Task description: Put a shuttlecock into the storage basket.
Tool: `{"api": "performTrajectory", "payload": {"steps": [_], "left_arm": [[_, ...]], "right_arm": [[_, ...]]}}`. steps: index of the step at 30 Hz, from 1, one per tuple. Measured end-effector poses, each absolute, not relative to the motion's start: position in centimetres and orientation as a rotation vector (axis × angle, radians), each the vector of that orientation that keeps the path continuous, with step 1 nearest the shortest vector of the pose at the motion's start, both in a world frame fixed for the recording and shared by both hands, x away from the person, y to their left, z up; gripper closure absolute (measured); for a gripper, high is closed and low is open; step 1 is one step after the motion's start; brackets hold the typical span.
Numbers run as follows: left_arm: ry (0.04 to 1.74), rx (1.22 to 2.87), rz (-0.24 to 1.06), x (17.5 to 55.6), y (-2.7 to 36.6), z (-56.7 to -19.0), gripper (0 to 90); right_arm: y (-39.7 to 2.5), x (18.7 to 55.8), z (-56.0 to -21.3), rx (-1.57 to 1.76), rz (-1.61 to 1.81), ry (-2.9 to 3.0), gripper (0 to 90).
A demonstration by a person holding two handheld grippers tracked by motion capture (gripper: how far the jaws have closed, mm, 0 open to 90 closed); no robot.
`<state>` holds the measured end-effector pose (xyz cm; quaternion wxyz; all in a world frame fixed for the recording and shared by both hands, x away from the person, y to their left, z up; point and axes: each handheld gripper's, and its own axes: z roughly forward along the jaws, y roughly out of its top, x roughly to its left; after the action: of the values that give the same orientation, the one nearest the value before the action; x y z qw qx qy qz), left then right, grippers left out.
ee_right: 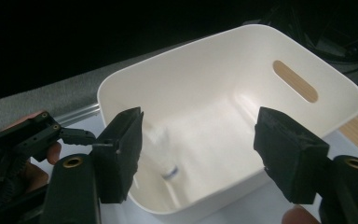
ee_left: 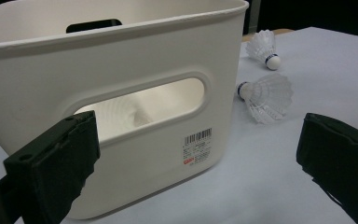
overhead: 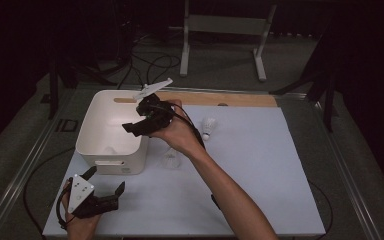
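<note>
The right gripper (overhead: 139,120) hangs with jaws spread and empty over a white bin (overhead: 100,137) where one shuttlecock (ee_right: 168,165) lies, while the left gripper (overhead: 106,186) rests released beside two shuttlecocks (ee_left: 266,95) on the table (overhead: 260,165).

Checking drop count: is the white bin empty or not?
Not empty: one shuttlecock lies on the floor of the white bin, below the open right gripper.
</note>
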<state>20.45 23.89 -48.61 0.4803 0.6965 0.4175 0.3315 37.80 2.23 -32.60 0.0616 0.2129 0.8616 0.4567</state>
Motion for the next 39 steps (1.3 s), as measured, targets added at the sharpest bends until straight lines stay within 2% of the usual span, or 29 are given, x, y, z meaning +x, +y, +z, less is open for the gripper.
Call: {"api": "performTrajectory", "payload": {"steps": [1, 4, 8, 26, 39], "left_arm": [[1.018, 1.699, 0.809, 20.5, 23.9, -48.6, 0.0], [1.020, 1.700, 0.808, 20.5, 23.9, -48.6, 0.0], [1.020, 1.702, 0.805, 20.5, 23.8, -48.7, 0.0], [1.025, 1.707, 0.810, 20.7, 23.8, -48.8, 0.0], [1.022, 1.706, 0.808, 20.7, 23.8, -48.8, 0.0]], "right_arm": [[2.2, 37.8, -32.6, 0.644, 1.381, 2.605, 31.2], [1.3, 38.1, -32.8, 0.670, 1.356, 2.576, 19.6], [0.2, 38.4, -33.0, 0.704, 1.329, 2.560, 15.1], [-4.0, 39.5, -33.2, 0.791, 1.334, 2.485, 9.6], [-6.1, 39.8, -33.4, 0.798, 1.348, 2.417, 9.5]]}}
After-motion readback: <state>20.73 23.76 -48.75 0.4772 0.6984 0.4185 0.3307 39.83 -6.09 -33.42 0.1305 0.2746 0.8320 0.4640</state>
